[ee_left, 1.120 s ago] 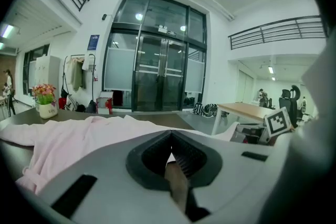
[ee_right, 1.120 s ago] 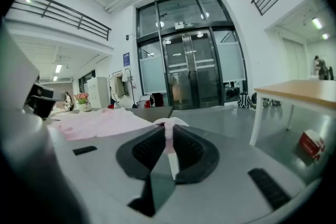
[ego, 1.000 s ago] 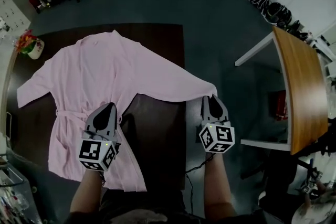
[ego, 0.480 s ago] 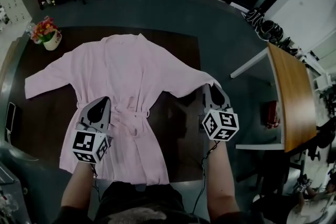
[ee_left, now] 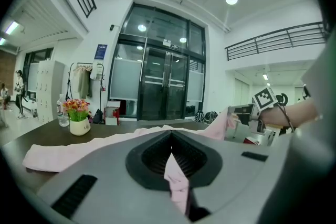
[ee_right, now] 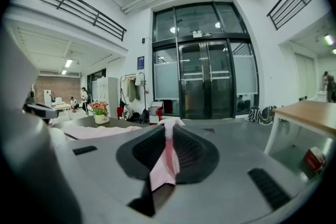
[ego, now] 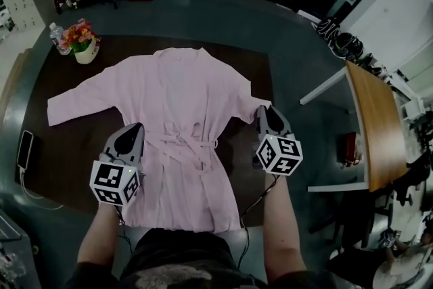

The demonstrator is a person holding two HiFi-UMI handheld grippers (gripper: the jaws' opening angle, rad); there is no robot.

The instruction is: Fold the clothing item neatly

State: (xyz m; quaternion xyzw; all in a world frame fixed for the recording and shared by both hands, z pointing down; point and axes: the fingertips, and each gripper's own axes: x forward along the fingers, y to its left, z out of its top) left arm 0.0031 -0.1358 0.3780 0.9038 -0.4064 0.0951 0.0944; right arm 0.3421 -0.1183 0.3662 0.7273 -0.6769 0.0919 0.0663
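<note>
**Spotter:** What have you got in hand right now?

**Operator:** Both sides are clenched on cloth. My left gripper [ego: 134, 129] is pinched tight on the pink robe [ego: 179, 101], at its side edge just above the belt [ego: 183, 141]. In the left gripper view I can see a fold of pink running down between the jaws. My right gripper [ego: 265, 113] is clamped on the cuff of the sleeve [ego: 247, 103] on my right, and there's a tongue of fabric squeezed in that throat too.

**Spotter:** And the robe itself?

**Operator:** It's front up on the dark table [ego: 64, 145], collar away from me and hem towards me. The other sleeve is stretched out to my left, towards the flower pot [ego: 85, 49]. The belt is tied across the waist.

**Spotter:** So which step is this?

**Operator:** I'd call it laying out and squaring up. Nothing is folded over yet, so we're early.

**Spotter:** Next?

**Operator:** I reckon the sleeve on my right comes across the chest first. That needs the cuff lifted clear so it doesn't drag the body with it. The left grip should either pin that side or let go and move to the far cuff. I'll watch that the belt knot doesn't bunch underneath.
</note>
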